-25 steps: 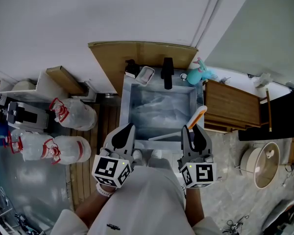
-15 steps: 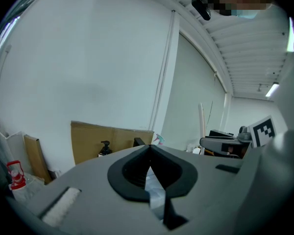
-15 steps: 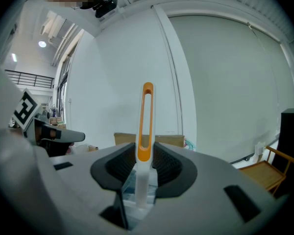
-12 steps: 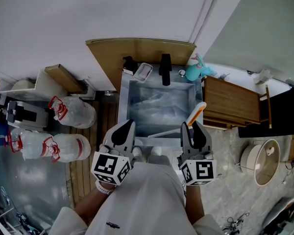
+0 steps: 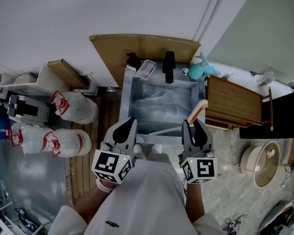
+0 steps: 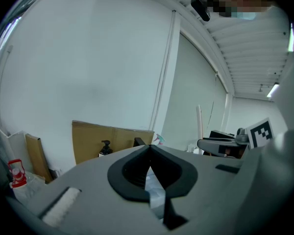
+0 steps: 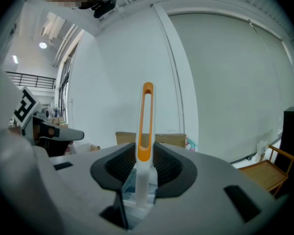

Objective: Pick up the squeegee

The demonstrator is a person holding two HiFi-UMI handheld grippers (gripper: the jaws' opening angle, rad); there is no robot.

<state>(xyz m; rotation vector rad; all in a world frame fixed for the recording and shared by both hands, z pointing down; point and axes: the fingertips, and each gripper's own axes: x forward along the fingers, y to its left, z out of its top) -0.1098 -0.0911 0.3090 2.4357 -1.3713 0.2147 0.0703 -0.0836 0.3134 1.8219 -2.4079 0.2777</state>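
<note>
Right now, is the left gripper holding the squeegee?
No, the left gripper has its jaws together on nothing, while the squeegee stands clamped by its handle in the right gripper.

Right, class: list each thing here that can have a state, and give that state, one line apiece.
right gripper: shut on the squeegee's handle.
squeegee: held, handle standing upright between the jaws.
left gripper: shut, holding nothing.
plastic bags: on the floor, tops tied with red.
</note>
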